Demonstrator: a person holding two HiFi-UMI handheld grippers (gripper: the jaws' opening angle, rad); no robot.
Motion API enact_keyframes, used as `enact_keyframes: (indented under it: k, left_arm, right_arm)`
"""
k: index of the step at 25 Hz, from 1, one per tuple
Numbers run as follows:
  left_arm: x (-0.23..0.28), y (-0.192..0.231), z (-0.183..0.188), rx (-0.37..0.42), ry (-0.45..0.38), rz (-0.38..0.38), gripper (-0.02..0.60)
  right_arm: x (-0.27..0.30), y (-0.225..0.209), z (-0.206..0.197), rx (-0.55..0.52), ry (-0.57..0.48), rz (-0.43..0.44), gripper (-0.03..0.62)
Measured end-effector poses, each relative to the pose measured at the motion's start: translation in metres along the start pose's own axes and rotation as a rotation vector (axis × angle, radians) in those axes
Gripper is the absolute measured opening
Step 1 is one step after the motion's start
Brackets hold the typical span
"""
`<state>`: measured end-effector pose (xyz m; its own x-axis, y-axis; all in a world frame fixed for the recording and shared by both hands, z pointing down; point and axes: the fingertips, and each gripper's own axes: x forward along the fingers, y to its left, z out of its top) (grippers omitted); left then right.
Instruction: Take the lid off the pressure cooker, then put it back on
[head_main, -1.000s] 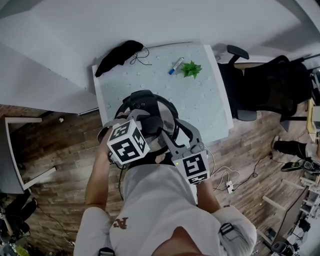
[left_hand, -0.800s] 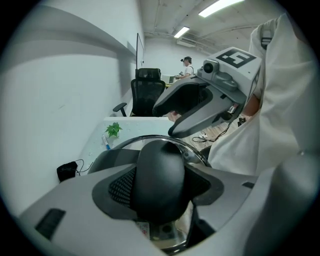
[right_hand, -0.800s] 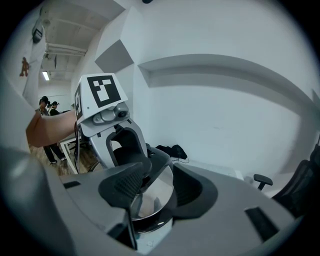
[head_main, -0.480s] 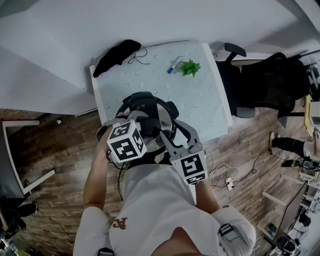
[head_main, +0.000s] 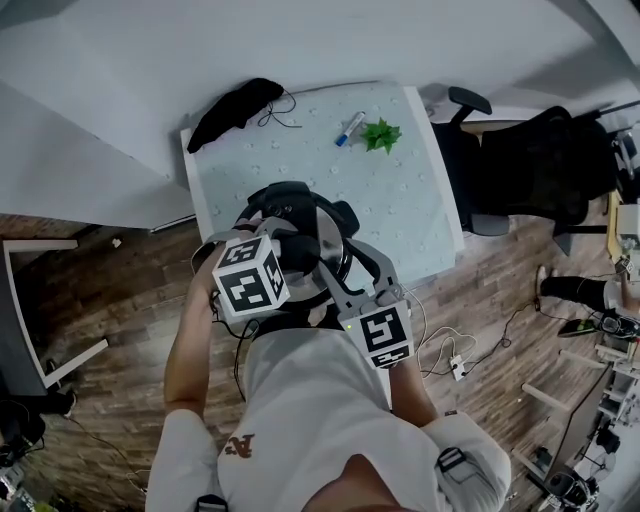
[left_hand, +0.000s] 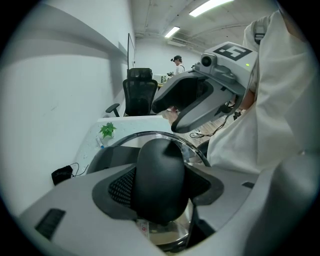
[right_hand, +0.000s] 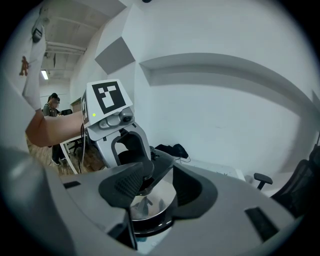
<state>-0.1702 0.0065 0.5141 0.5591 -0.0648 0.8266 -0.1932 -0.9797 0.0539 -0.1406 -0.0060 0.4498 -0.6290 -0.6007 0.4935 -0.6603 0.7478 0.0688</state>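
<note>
The big table (head_main: 400, 190) has a pale cover. A black chair (head_main: 530, 170) stands just beside it. The pressure cooker (left_hand: 172, 237) sits at the near edge of the table, close to me. Its shiny lid (right_hand: 156, 196) is on top of the pot. My left gripper (left_hand: 162, 192) squeezes the lid's round black knob (left_hand: 160, 170) tight between both pads. My right gripper (right_hand: 157, 192) hangs over the lid with its jaws apart. A black bar of the lid runs between them, next to one pad, and the other pad is clear of it. At the far end of the table lie a black pouch (head_main: 238, 112), a little green plant (head_main: 382, 136) and a pen (head_main: 351, 130).
</note>
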Motion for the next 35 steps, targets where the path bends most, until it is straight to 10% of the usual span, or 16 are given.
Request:
enact_keyframes:
  k: [35]
  left_arm:
    - [0.004,0.014,0.000,-0.368,-0.073,0.252,0.284]
  right_arm:
    - [-0.013,-0.011,-0.017,0.032,0.020,-0.070,0.179]
